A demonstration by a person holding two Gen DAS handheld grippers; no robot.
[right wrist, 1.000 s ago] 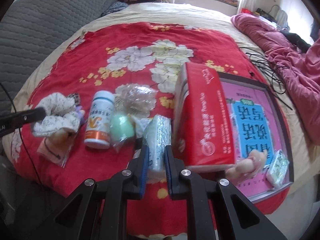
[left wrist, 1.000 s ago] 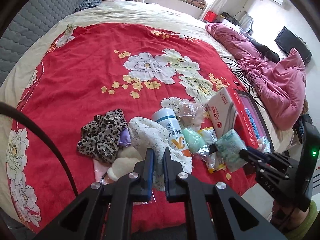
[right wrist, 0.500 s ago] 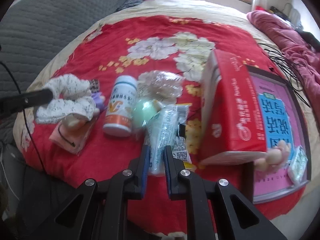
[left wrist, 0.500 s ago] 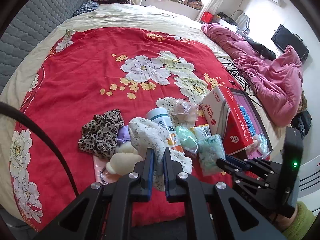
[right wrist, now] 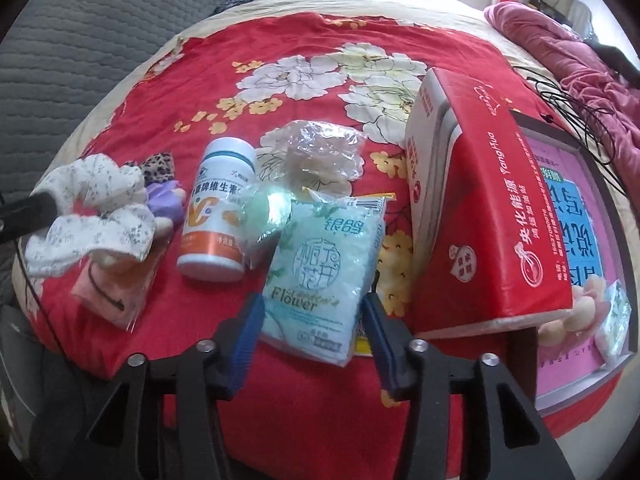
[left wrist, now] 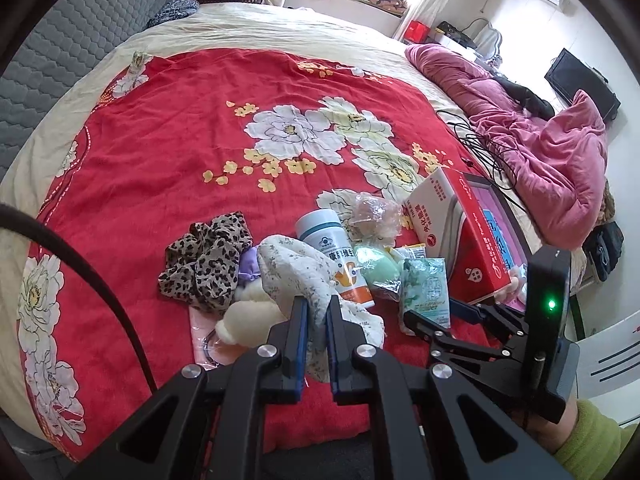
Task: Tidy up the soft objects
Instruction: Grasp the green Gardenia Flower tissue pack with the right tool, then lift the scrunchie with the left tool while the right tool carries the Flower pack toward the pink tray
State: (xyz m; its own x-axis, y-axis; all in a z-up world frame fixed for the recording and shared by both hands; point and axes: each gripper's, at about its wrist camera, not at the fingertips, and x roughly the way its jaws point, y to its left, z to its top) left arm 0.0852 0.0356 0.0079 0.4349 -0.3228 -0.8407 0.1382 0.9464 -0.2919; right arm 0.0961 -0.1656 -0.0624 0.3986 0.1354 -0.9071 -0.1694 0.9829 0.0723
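Observation:
My left gripper (left wrist: 316, 312) is shut on a white floral scrunchie (left wrist: 304, 276), which also shows at the left of the right wrist view (right wrist: 92, 208). My right gripper (right wrist: 312, 312) is open, its fingers either side of a light blue tissue pack (right wrist: 324, 272) lying flat on the red bedspread; the pack also shows in the left wrist view (left wrist: 426, 292). A leopard scrunchie (left wrist: 208, 260), a purple scrunchie (right wrist: 162, 198), a cream plush piece (left wrist: 248, 316) and a green sponge in plastic (right wrist: 268, 208) lie close by.
A white vitamin bottle (right wrist: 218, 216), a crinkled plastic bag (right wrist: 320, 156), a red tissue box (right wrist: 476, 224) and a pink-lined tray (right wrist: 580, 240) sit on the bed. Black cables (left wrist: 484, 152) and a pink blanket (left wrist: 552, 148) lie to the right.
My right gripper has opened and let go of the tissue pack, which now lies flat on the bedspread. My left gripper still holds the floral scrunchie.

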